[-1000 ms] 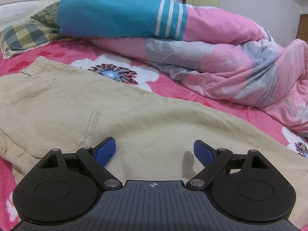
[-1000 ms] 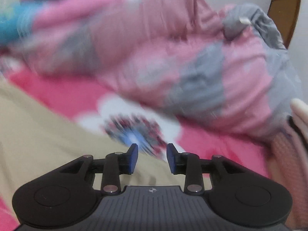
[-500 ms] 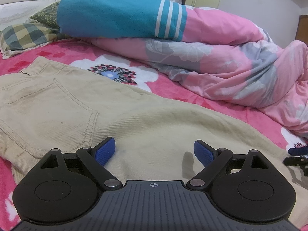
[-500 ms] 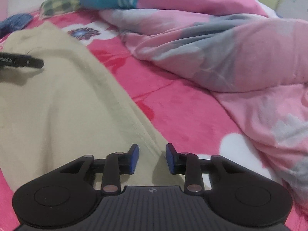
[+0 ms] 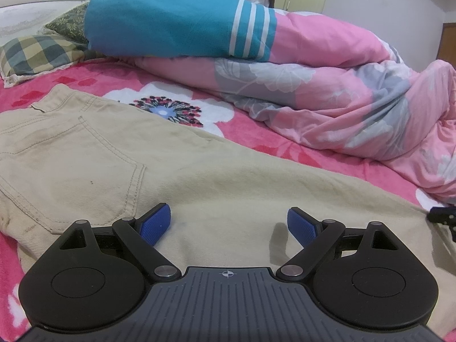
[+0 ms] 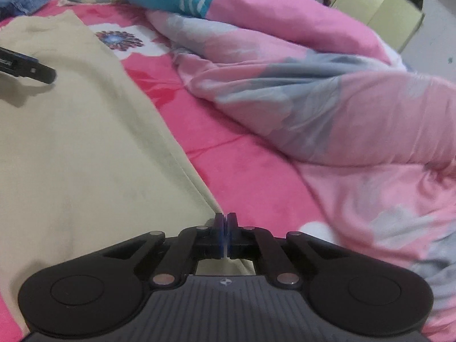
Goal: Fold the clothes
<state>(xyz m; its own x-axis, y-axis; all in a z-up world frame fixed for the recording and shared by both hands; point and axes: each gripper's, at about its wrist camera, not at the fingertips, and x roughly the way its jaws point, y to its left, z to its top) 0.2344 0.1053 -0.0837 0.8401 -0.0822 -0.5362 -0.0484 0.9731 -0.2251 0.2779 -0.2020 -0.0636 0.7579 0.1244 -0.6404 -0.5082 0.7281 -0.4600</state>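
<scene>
Right gripper (image 6: 225, 229) swings to the trousers' (image 6: 71, 142) edge, jaws just closing together there.
Left gripper (image 5: 228, 225) gapes; trousers unfolded; any pinch unclear.

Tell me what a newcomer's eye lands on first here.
Beige trousers lie spread across the pink floral blanket in the foreground. Behind them a rumpled pink-and-grey duvet is piled along the bed's far side. The left gripper hovers open over the trousers, while the right gripper is shut at their edge.
</scene>
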